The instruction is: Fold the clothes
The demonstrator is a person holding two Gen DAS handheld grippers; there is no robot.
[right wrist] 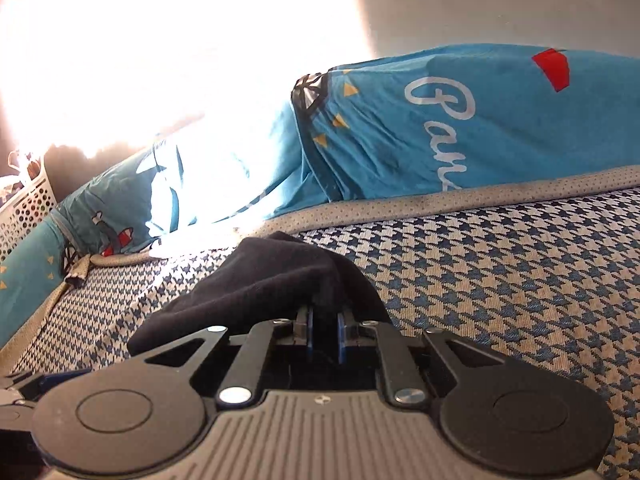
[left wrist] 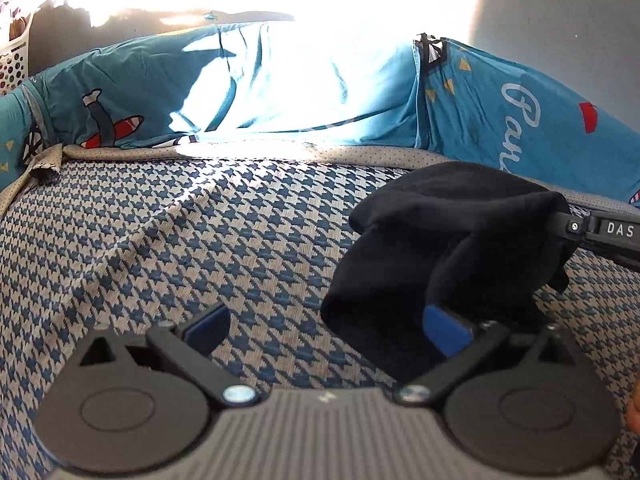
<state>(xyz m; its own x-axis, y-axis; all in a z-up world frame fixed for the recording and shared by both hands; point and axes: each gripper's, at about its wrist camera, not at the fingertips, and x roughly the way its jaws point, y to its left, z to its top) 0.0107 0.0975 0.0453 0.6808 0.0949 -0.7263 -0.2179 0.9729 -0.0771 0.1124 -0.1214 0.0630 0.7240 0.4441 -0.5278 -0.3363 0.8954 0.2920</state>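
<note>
A small black garment (left wrist: 440, 240) hangs bunched above the houndstooth mattress (left wrist: 160, 248). My right gripper (right wrist: 323, 330) is shut on the garment (right wrist: 272, 284), its blue pads pinching a fold. In the left wrist view the right gripper (left wrist: 576, 228) reaches in from the right edge and holds the cloth's upper corner. My left gripper (left wrist: 328, 332) is open, its jaws wide apart. Its right blue pad (left wrist: 444, 330) touches the garment's lower edge; its left pad (left wrist: 208, 326) is free.
Teal printed pillows (left wrist: 240, 88) lie along the far side of the mattress, also in the right wrist view (right wrist: 460, 128). A white perforated basket (left wrist: 14, 60) stands at the far left (right wrist: 24, 204). Strong sunlight washes out the wall behind.
</note>
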